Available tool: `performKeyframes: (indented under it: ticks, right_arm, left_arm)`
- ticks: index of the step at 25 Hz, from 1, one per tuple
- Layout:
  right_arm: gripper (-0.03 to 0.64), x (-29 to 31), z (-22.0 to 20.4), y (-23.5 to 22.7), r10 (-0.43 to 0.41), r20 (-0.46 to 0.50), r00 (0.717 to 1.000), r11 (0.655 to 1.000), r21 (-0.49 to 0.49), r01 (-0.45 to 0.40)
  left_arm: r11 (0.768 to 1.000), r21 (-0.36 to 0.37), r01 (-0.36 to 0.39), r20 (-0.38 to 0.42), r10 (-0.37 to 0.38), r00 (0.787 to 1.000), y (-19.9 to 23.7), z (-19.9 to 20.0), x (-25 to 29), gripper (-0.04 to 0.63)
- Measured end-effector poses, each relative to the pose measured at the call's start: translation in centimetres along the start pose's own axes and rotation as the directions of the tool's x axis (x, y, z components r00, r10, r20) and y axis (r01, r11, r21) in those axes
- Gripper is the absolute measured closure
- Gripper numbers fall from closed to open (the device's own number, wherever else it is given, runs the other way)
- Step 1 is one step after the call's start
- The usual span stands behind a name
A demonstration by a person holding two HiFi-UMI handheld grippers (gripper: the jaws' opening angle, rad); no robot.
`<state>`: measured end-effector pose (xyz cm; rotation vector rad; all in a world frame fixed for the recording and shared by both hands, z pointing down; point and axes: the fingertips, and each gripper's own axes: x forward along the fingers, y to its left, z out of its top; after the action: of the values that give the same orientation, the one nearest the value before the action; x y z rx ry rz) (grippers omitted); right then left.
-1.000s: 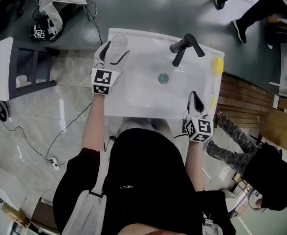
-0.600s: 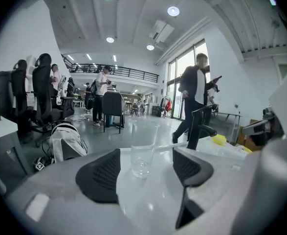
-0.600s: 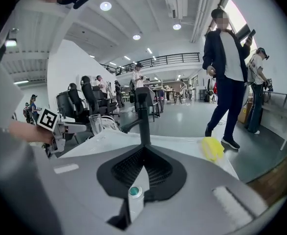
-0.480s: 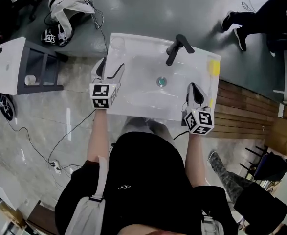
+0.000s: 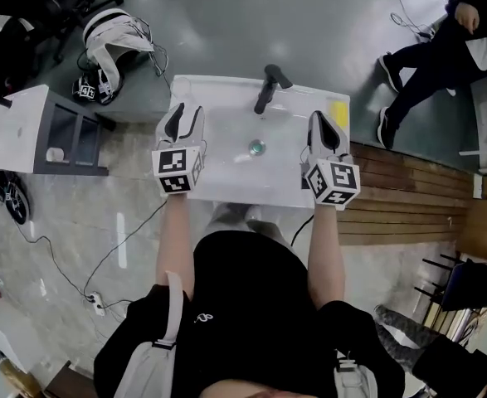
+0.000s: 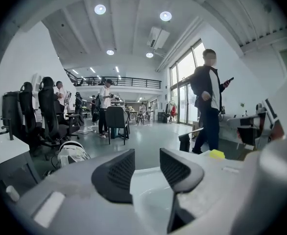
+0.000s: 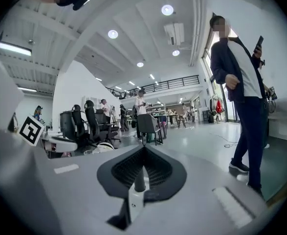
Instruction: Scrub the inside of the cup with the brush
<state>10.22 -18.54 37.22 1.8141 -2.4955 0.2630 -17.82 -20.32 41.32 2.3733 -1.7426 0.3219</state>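
My left gripper hovers over the left rim of the white sink. Its jaws stand partly apart and have just been closing. In the left gripper view only the sink shows in the gap. Over the sink's right rim my right gripper is shut; in the right gripper view its ribbed pads meet and I see nothing gripped. I cannot make out the cup or the brush now. A yellow sponge lies on the back right rim.
A black faucet stands at the sink's back, the drain in the basin. A grey shelf unit is at the left, a white bag behind it. A person stands at the upper right, wooden boards to the right.
Both grippers have risen off the sink and now point more level. The left jaws have narrowed. The clear cup seen earlier at the sink's back left corner no longer shows.
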Motion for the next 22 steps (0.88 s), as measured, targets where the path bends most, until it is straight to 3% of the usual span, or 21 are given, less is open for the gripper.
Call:
performKeyframes:
  ticks: [8,12,16,22]
  right_arm:
    - [0.618,-0.2,6.0,-1.3,-0.007,0.140,0.990,0.998,0.056,-0.001]
    - [0.620,-0.6,8.8,-1.7,0.010,0.187,0.982,0.996,0.085,-0.026]
    - [0.620,-1.1,9.7,-1.2,0.037,0.178,0.983,0.996,0.072,-0.051]
    - [0.620,-3.5,8.9,0.0,0.079,0.148,0.986,0.997,-0.007,-0.079]
  left_arm:
    - [1.000,-0.029,0.000,0.108,0.003,0.994,-5.5,6.9,0.3,0.497]
    - [0.998,-0.057,0.009,0.116,-0.003,0.993,-8.4,9.3,0.8,0.538]
    - [0.995,-0.094,0.023,0.154,-0.008,0.988,-11.0,11.2,0.4,0.595]
    - [0.999,-0.023,0.041,0.202,-0.035,0.979,-15.2,12.2,-1.2,0.595]
